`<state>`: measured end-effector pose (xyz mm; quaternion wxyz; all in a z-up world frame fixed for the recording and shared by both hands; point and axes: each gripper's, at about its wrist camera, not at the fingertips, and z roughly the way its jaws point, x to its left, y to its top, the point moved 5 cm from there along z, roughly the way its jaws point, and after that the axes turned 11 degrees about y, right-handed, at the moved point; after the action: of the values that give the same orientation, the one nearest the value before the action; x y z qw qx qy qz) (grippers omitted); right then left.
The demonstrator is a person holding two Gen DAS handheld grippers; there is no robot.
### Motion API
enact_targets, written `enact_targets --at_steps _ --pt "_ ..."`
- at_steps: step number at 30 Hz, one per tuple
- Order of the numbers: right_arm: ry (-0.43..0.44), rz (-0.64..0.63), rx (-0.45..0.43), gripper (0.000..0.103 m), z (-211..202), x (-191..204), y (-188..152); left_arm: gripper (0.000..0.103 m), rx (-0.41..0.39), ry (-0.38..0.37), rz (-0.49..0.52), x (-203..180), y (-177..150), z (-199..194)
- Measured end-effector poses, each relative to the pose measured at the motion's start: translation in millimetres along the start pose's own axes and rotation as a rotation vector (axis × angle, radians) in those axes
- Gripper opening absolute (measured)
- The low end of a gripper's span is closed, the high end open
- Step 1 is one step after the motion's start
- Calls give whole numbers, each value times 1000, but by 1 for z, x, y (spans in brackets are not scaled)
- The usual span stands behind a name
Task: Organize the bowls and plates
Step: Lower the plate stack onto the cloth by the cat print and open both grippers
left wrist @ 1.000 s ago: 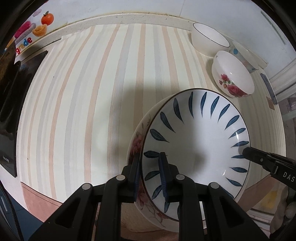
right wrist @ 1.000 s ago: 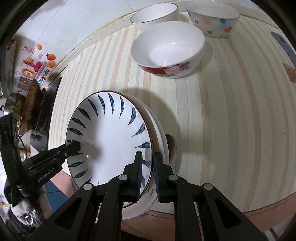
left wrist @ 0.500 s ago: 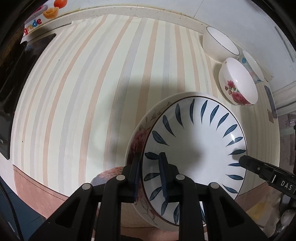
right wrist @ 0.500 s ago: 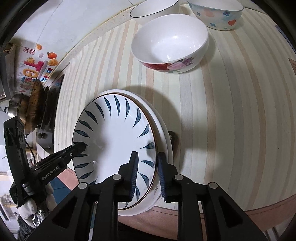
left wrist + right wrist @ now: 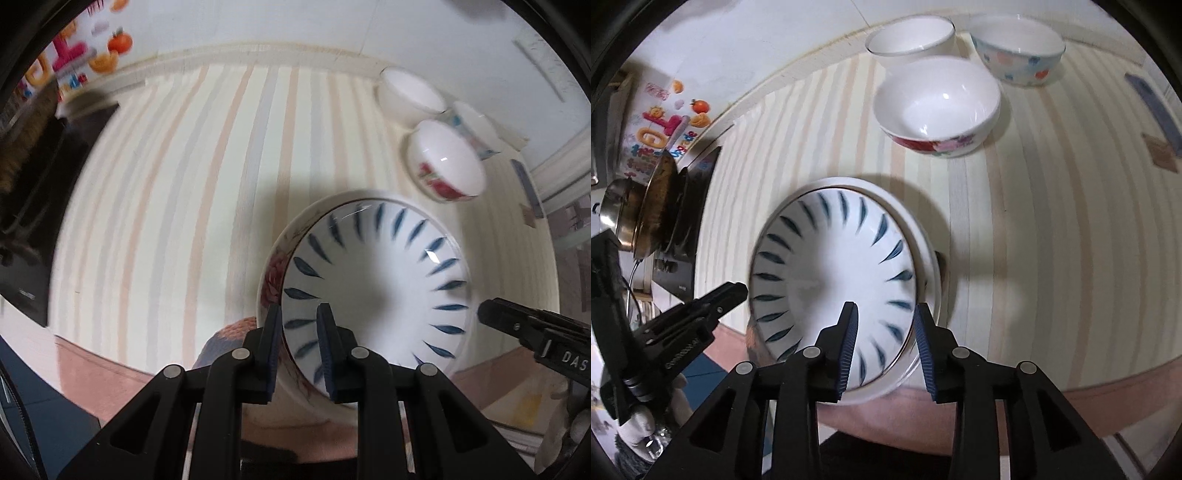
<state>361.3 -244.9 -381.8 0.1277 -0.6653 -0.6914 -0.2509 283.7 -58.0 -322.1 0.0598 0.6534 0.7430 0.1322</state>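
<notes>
A blue-leaf plate lies nested in a floral plate at the striped counter's front edge; it also shows in the right wrist view. My left gripper is shut on the stacked plates' near-left rim. My right gripper is open, its fingers astride the plates' right rim without pinching it. Three bowls stand at the back: a rose bowl, a plain white bowl and a spotted bowl.
The striped counter runs left to a black stove with a pan. A wall with fruit stickers stands behind. The counter's front edge drops to the floor.
My right gripper has opened and let go of the plates' rim. My left gripper still pinches the stack, which has shifted slightly toward the counter's front edge.
</notes>
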Motion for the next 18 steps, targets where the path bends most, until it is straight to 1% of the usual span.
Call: enact_targets --at_steps 3,4,5,6,7,8,9,11,12,13,14,15,16,18 --pt "-7 -31 -31 41 -24 16 -12 18 -37 -18 17 -4 -6 -30" --pt "-6 -39 -40 46 -32 22 -17 18 -55 -26 26 -5 -11 -46" --pt "-4 -46 -49 55 -42 29 -23 18 -65 -30 33 -5 -12 -54" --pt "-2 -51 -60 60 -51 34 -28 18 -91 -28 45 -6 -16 -69" --pt "-1 -57 -75 67 -60 40 -34 21 -109 -24 46 -6 -17 -78" --pt "-2 -68 -92 70 -72 47 -41 22 -128 -25 48 -4 -18 -89" --pt "-6 -79 -107 70 -82 54 -47 27 -150 -27 56 -3 -21 -103" --pt "-5 -85 -139 75 -102 65 -60 31 -166 -40 60 0 -27 -120" --pt "-2 -82 -152 77 -111 69 -64 34 -176 -47 60 3 -29 -129" --pt "2 -80 -162 81 -119 72 -66 39 -184 -42 61 3 -30 -134" --pt "5 -80 -176 81 -128 78 -70 45 -191 -38 69 4 -32 -142" --pt "5 -79 -187 81 -136 81 -74 60 -197 -43 71 7 -35 -148" --pt "2 -77 -201 82 -144 84 -78 69 -200 -50 72 8 -37 -153" --pt "2 -72 -231 83 -160 92 -88 70 -214 -63 72 11 -42 -164"
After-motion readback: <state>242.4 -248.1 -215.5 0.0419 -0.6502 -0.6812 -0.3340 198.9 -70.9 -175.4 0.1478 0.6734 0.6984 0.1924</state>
